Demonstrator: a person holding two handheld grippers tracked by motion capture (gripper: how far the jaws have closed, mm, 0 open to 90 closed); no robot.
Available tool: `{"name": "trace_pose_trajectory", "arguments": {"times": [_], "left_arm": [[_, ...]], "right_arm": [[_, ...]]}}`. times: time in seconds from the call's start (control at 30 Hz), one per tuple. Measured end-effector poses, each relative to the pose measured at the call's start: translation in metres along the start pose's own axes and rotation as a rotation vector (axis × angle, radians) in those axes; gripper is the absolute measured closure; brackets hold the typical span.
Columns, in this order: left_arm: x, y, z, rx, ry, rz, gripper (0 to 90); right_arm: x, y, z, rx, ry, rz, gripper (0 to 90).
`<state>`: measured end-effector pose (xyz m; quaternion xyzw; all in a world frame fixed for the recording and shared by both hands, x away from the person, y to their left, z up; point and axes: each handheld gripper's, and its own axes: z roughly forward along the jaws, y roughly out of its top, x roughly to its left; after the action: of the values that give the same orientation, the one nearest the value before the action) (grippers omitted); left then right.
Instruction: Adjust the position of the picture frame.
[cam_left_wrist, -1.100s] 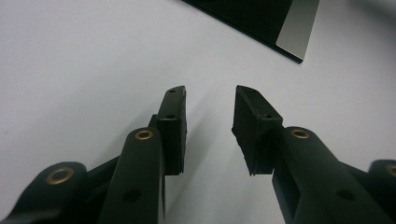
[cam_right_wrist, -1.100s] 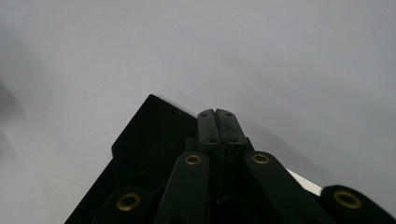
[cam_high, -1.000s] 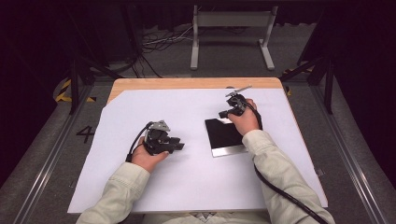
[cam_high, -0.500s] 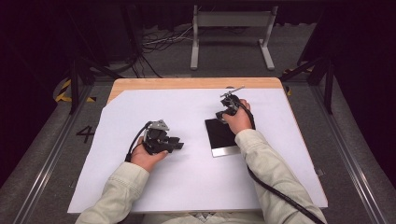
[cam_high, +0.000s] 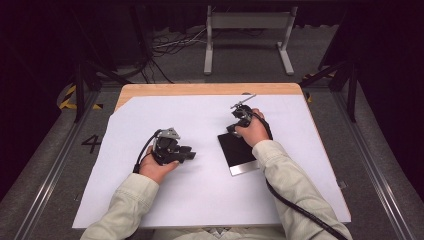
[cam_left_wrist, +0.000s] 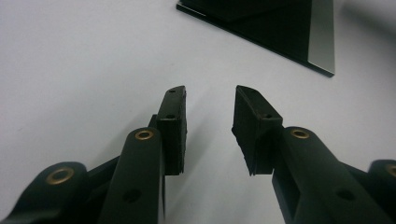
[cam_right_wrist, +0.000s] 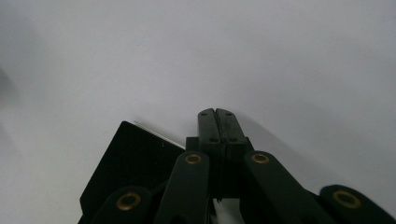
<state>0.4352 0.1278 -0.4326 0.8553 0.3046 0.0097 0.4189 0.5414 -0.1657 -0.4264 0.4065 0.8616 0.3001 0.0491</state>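
A flat black plate (cam_high: 237, 152) with a silver strip along its near edge lies on the white sheet (cam_high: 200, 200). My left gripper (cam_high: 189, 152) rests on the sheet left of the plate and points right at it. In the left gripper view my left gripper (cam_left_wrist: 210, 95) is open with nothing between its pads, and the plate (cam_left_wrist: 266, 28) lies ahead at the upper right. My right gripper (cam_high: 235, 123) sits at the plate's far left corner. In the right gripper view my right gripper (cam_right_wrist: 216, 114) is shut and empty, its tips just past the plate's edge (cam_right_wrist: 130, 172).
The white sheet covers a wooden table (cam_high: 200, 89) whose far edge shows as a bare strip. A cable (cam_high: 300, 212) trails from the right gripper past the sleeve. A metal stand (cam_high: 247, 25) and loose cables lie on the floor beyond the table.
My right hand has shifted a little to the left and nearer, toward the plate's far corner. The left hand and the plate have stayed in place.
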Motion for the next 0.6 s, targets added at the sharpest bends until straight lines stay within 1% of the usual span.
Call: {"name": "trace_pose_trajectory", "arguments": {"times": [0.1,0.17,0.2,0.23,0.43,0.6], "left_arm": [[-0.001,0.0,0.001,0.003,0.003,0.001,65.3],[-0.001,0.0,0.001,0.005,0.002,-0.006,65.3],[-0.001,0.0,0.001,0.005,0.002,-0.006,65.3],[-0.001,0.0,0.0,0.006,0.002,-0.006,65.2],[-0.001,0.0,0.001,0.007,0.003,-0.005,65.1],[-0.002,0.0,0.003,0.011,0.001,-0.005,65.1]], "right_arm": [[0.007,-0.003,-0.001,0.01,0.023,-0.022,90.0],[0.012,-0.005,-0.001,0.021,0.042,-0.042,90.0],[0.012,-0.005,-0.001,0.021,0.042,-0.042,90.0],[0.018,-0.007,-0.002,0.038,0.062,-0.064,90.0],[0.033,-0.018,-0.006,0.068,0.116,-0.097,90.0],[0.045,-0.027,-0.01,0.092,0.155,-0.143,90.0]]}}
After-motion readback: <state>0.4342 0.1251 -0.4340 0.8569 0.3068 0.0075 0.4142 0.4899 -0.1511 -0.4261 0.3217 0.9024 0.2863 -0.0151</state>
